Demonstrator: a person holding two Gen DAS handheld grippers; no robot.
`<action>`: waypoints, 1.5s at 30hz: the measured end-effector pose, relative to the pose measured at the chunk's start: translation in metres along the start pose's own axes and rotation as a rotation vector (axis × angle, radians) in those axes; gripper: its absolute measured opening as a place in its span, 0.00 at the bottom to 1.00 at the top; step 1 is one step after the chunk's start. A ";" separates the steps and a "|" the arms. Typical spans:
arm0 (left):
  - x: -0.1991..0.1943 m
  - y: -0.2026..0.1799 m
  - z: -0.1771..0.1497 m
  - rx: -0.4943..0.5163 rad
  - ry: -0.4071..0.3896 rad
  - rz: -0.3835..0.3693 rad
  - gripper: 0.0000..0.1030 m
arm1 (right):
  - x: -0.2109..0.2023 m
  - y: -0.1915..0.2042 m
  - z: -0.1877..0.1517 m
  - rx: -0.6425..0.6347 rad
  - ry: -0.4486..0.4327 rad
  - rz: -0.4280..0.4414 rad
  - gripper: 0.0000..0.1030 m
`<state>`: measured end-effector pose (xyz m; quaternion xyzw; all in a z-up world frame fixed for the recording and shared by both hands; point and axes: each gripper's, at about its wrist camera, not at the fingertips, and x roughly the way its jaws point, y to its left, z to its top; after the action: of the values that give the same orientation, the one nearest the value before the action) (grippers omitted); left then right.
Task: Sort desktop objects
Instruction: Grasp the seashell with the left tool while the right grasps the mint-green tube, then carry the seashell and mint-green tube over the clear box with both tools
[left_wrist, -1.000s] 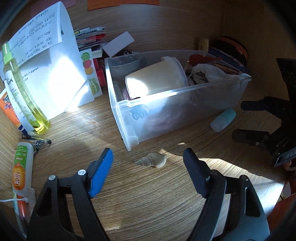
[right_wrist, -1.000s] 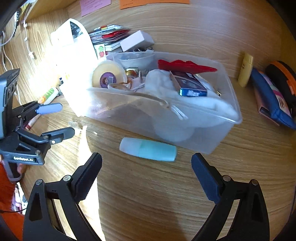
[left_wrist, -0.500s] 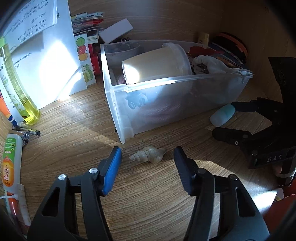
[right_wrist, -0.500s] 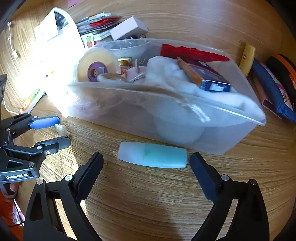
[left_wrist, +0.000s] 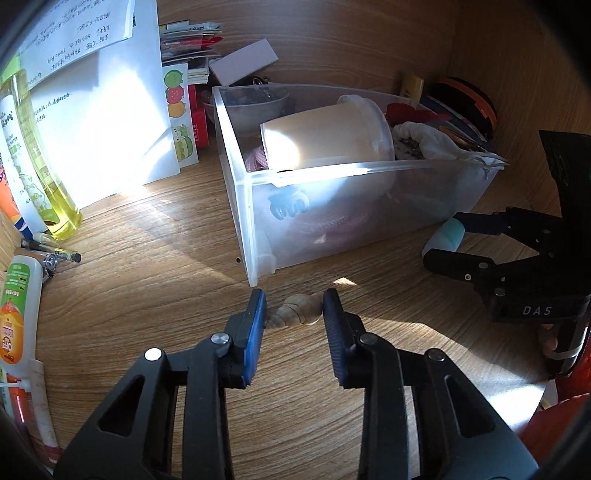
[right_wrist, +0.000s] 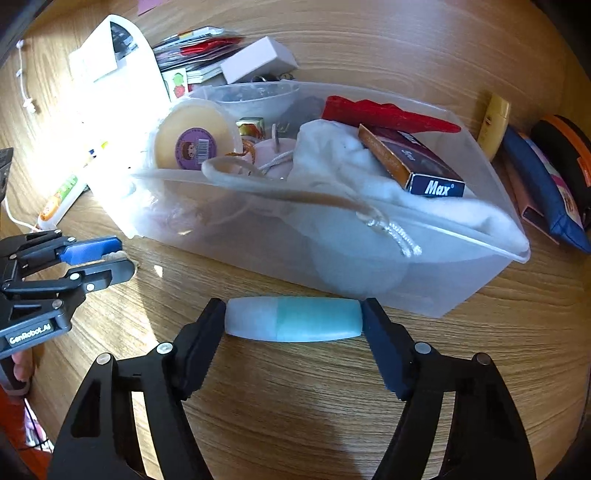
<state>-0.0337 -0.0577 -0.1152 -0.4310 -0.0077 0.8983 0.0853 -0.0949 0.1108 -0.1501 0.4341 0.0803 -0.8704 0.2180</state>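
Observation:
A clear plastic bin (left_wrist: 343, 173) full of items stands on the wooden desk; it also shows in the right wrist view (right_wrist: 480, 280). My left gripper (left_wrist: 293, 312) is shut on a tan spiral seashell (left_wrist: 297, 314) lying on the desk in front of the bin's corner. My right gripper (right_wrist: 293, 319) is shut endwise on a white and teal tube-shaped bottle (right_wrist: 295, 319) lying on the desk along the bin's front wall. In the left wrist view the right gripper (left_wrist: 441, 240) holds the bottle (left_wrist: 448, 236) at the right.
Left of the bin stand white papers (left_wrist: 99, 122), a yellow bottle (left_wrist: 48, 173), pens (left_wrist: 51, 251) and a tube (left_wrist: 16, 306). Right of the bin lie a yellow tube (right_wrist: 495, 125) and a blue pouch (right_wrist: 543, 184). A stack of booklets and a white box (right_wrist: 258, 59) sit behind.
Both grippers moved forward and closed: the left one onto the seashell, the right one onto the ends of the teal bottle.

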 end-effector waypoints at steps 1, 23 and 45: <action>0.000 -0.001 0.000 -0.002 -0.002 -0.002 0.30 | 0.000 0.000 0.001 0.001 -0.001 0.003 0.69; -0.006 -0.023 0.002 -0.034 -0.024 0.020 0.18 | -0.054 -0.001 -0.015 -0.009 -0.141 0.123 0.69; -0.046 -0.062 0.046 0.014 -0.202 -0.068 0.18 | -0.095 -0.019 -0.002 -0.013 -0.264 0.173 0.69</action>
<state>-0.0322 -0.0007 -0.0450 -0.3369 -0.0247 0.9339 0.1175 -0.0517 0.1579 -0.0773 0.3200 0.0187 -0.8972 0.3037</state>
